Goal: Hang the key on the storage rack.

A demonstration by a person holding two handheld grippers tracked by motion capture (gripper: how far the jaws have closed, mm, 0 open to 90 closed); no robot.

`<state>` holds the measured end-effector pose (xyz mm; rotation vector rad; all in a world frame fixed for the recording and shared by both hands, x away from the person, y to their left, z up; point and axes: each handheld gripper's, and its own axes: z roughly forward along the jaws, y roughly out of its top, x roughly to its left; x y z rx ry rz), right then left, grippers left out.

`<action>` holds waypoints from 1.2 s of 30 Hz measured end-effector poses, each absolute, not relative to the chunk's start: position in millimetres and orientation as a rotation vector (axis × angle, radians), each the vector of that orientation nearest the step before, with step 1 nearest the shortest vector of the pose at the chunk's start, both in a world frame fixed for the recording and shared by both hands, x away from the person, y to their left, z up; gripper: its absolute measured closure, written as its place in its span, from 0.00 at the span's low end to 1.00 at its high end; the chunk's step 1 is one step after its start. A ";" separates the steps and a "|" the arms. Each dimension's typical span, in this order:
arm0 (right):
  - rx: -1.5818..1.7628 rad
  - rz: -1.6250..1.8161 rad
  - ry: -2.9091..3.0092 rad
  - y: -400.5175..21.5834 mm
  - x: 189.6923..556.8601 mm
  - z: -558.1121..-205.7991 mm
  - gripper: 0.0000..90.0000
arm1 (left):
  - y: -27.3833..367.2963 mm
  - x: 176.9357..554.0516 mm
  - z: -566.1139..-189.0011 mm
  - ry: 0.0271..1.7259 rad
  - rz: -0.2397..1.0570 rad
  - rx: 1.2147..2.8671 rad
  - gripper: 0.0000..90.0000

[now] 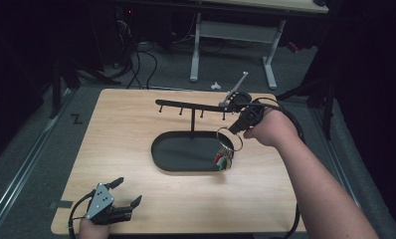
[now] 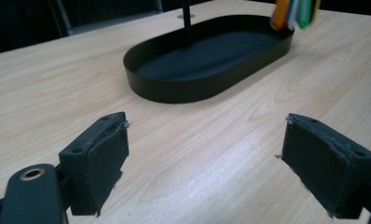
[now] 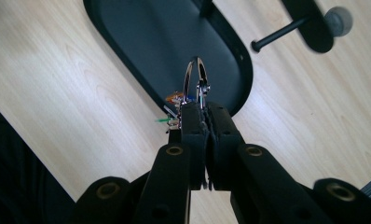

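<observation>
Nearest the person, at the front left corner of the wooden table, the left gripper rests low with its jaws spread wide and nothing between them. In the left gripper view its pads frame bare wood, with the black oval tray lying beyond.

Farther in, on the right side, the right gripper is clamped shut on a metal key ring, which it holds in the air above the right end of the tray. A bunch of small coloured tags hangs from the ring down toward the tray's rim. In the right gripper view the ring stands edge-on, rising straight out of the closed pads.

Behind and above the tray, the black hook rail runs across the table on its upright post, its long axis going left to right, with short pegs hanging beneath it. The ring lies just below and in front of the rail's right end, so the right hand is by far the nearer one. Hanging it looks to call for a short lift up and back toward the nearest peg.

No brand, label or writing can be read anywhere.
</observation>
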<state>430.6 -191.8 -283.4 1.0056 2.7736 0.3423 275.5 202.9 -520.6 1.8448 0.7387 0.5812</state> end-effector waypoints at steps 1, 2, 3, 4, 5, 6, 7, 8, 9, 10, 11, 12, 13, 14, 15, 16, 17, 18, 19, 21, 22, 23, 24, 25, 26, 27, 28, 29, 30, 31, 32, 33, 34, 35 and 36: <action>1.012 0.339 2.767 -191.2 431.9 -280.7 0.97 | 202.7 275.0 -520.9 0.739 0.589 1.845 0.17; 1.006 0.348 2.765 -191.4 433.3 -280.0 0.97 | 202.9 274.3 -520.8 0.739 0.594 1.847 0.17; 1.014 0.350 2.761 -191.3 434.8 -278.7 0.97 | 203.0 273.6 -520.8 0.738 0.596 1.847 0.17; 1.016 0.347 2.756 -191.4 436.7 -277.8 0.97 | 203.6 272.8 -520.5 0.736 0.595 1.855 0.17; 1.023 0.353 2.754 -191.7 438.9 -277.6 0.97 | 203.7 272.3 -520.6 0.737 0.598 1.855 0.17; 1.017 0.351 2.753 -191.9 440.4 -277.3 0.97 | 203.9 271.7 -520.9 0.738 0.606 1.852 0.17; 1.032 0.352 2.746 -191.9 443.3 -276.7 0.97 | 204.6 271.3 -520.8 0.738 0.607 1.853 0.17; 1.034 0.355 2.744 -192.0 445.1 -276.5 0.97 | 205.6 271.0 -520.5 0.740 0.604 1.855 0.17; 1.034 0.355 2.744 -192.0 445.1 -276.5 0.97 | 206.3 271.0 -520.5 0.743 0.605 1.851 0.17; 1.032 0.347 2.745 -191.9 446.7 -276.0 0.97 | 206.6 271.1 -520.8 0.746 0.610 1.844 0.17; 1.035 0.354 2.743 -191.9 448.3 -275.9 0.97 | 206.8 271.1 -520.9 0.750 0.608 1.842 0.17; 1.046 0.350 2.736 -191.7 449.5 -275.6 0.97 | 206.8 271.1 -521.0 0.750 0.607 1.843 0.17; 1.038 0.352 2.736 -192.1 452.1 -275.6 0.97 | 206.7 271.1 -521.0 0.750 0.605 1.844 0.17; 1.052 0.347 2.728 -191.8 452.8 -275.5 0.97 | 206.6 271.1 -520.9 0.750 0.602 1.847 0.17; 1.052 0.355 2.726 -191.6 454.9 -275.6 0.97 | 206.5 271.1 -520.9 0.749 0.601 1.849 0.17; 1.056 0.356 2.728 -191.5 456.0 -275.6 0.97 | 206.5 271.0 -520.7 0.746 0.602 1.854 0.17; 1.053 0.361 2.728 -191.0 457.9 -275.7 0.97 | 206.4 270.9 -520.7 0.746 0.603 1.854 0.17; 1.054 0.363 2.724 -190.8 459.1 -275.6 0.97 | 206.3 271.0 -520.8 0.746 0.602 1.854 0.17; 1.060 0.364 2.722 -190.7 460.7 -275.6 0.97 | 206.3 270.9 -520.7 0.745 0.599 1.857 0.17; 1.061 0.367 2.721 -190.9 464.5 -276.0 0.97 | 206.2 270.6 -520.9 0.744 0.599 1.860 0.17; 1.070 0.366 2.720 -191.5 468.1 -276.8 0.97 | 206.0 270.5 -521.3 0.742 0.604 1.857 0.17; 1.070 0.366 2.720 -191.5 468.1 -276.8 0.97 | 206.1 270.3 -521.1 0.741 0.603 1.861 0.17; 1.071 0.361 2.720 -192.1 470.1 -277.3 0.97 | 206.2 270.3 -521.3 0.742 0.608 1.856 0.17; 1.090 0.357 2.714 -192.2 471.3 -277.7 0.97 | 206.7 270.2 -521.0 0.741 0.606 1.859 0.17; 1.082 0.359 2.716 -193.2 473.7 -278.5 0.97 | 207.1 270.3 -520.9 0.742 0.603 1.862 0.17; 1.110 0.359 2.713 -193.3 474.7 -279.4 0.97 | 207.3 270.4 -521.1 0.744 0.606 1.859 0.17; 1.101 0.363 2.715 -194.3 477.2 -280.8 0.97 | 207.6 270.4 -521.1 0.745 0.606 1.859 0.17; 1.100 0.368 2.718 -194.8 479.3 -282.4 0.97 | 207.9 270.2 -521.0 0.745 0.607 1.859 0.17; 1.105 0.363 2.718 -195.0 481.5 -285.0 0.97 | 208.1 270.1 -520.9 0.745 0.608 1.859 0.17; 1.119 0.363 2.716 -194.8 482.5 -286.6 0.97 | 208.1 270.0 -520.9 0.745 0.609 1.859 0.17; 1.120 0.366 2.716 -195.1 483.6 -287.7 0.97 | 208.1 269.9 -520.8 0.745 0.610 1.859 0.17; 1.129 0.362 2.714 -194.9 484.3 -288.2 0.97 | 208.2 269.8 -520.8 0.745 0.611 1.858 0.17; 1.126 0.363 2.710 -194.9 485.5 -289.0 0.97 | 208.2 269.7 -520.8 0.746 0.611 1.857 0.17; 1.139 0.366 2.705 -194.6 486.3 -289.5 0.97 | 208.2 269.6 -520.8 0.745 0.611 1.857 0.17; 1.132 0.369 2.706 -194.7 488.0 -289.5 0.97 | 208.2 269.4 -520.8 0.745 0.610 1.858 0.17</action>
